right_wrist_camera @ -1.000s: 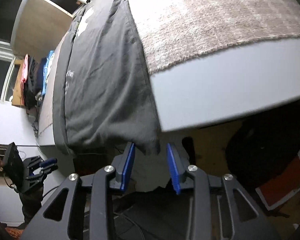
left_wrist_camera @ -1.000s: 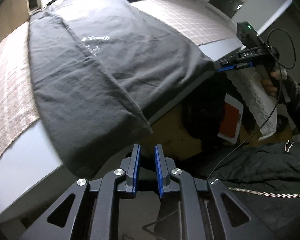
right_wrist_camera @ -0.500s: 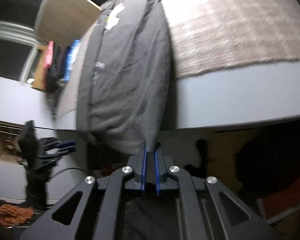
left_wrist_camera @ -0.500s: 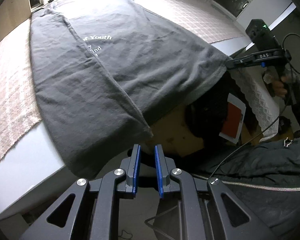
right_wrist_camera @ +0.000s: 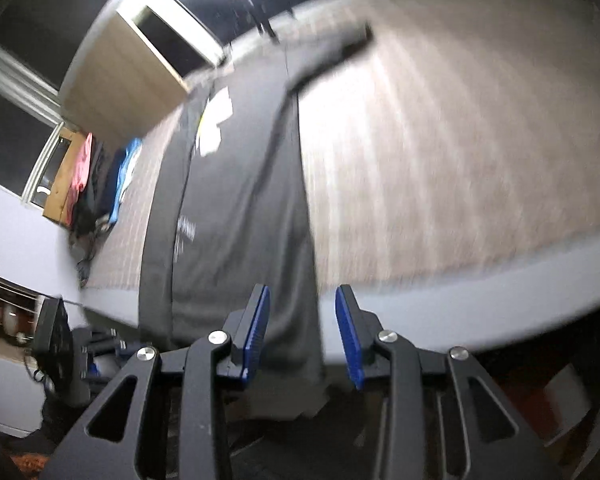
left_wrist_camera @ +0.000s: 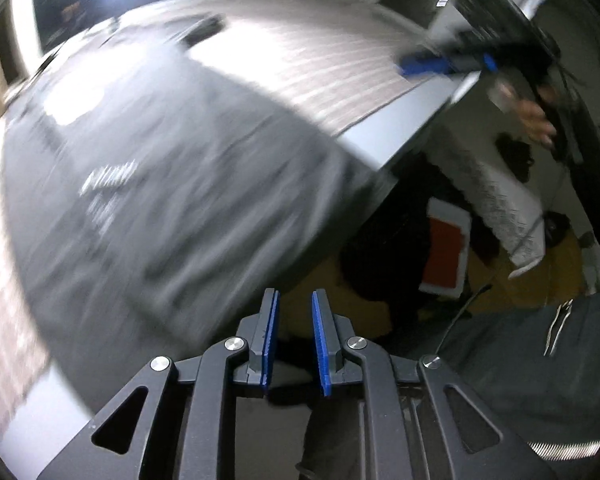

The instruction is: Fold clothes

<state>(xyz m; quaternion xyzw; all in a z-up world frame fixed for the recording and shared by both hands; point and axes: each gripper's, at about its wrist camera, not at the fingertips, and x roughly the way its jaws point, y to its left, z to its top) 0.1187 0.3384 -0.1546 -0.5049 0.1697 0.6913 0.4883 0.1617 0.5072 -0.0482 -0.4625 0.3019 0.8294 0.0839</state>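
A dark grey T-shirt [left_wrist_camera: 148, 184] with white print lies spread on the bed, its hem hanging over the near edge. It also shows in the right wrist view [right_wrist_camera: 240, 208]. My left gripper [left_wrist_camera: 292, 316] is open and empty, just off the shirt's hanging corner. My right gripper [right_wrist_camera: 302, 320] is open and empty, with the shirt's hem corner hanging between and below its fingers. The right gripper also shows blurred at the far right in the left wrist view [left_wrist_camera: 432, 65]. Both views are motion-blurred.
A beige checked bedspread [right_wrist_camera: 440, 152] covers the white mattress [right_wrist_camera: 480, 304]. Clothes [right_wrist_camera: 100, 184] are piled at the far side. A red and white sheet [left_wrist_camera: 446, 252] and dark fabric [left_wrist_camera: 540, 352] lie on the floor by the bed. A lace cloth [left_wrist_camera: 496, 200] hangs nearby.
My right gripper was shut on the shirt's hem corner half a second ago and is now open, with the corner released. The right gripper rose higher over the bed. The left gripper stayed open.
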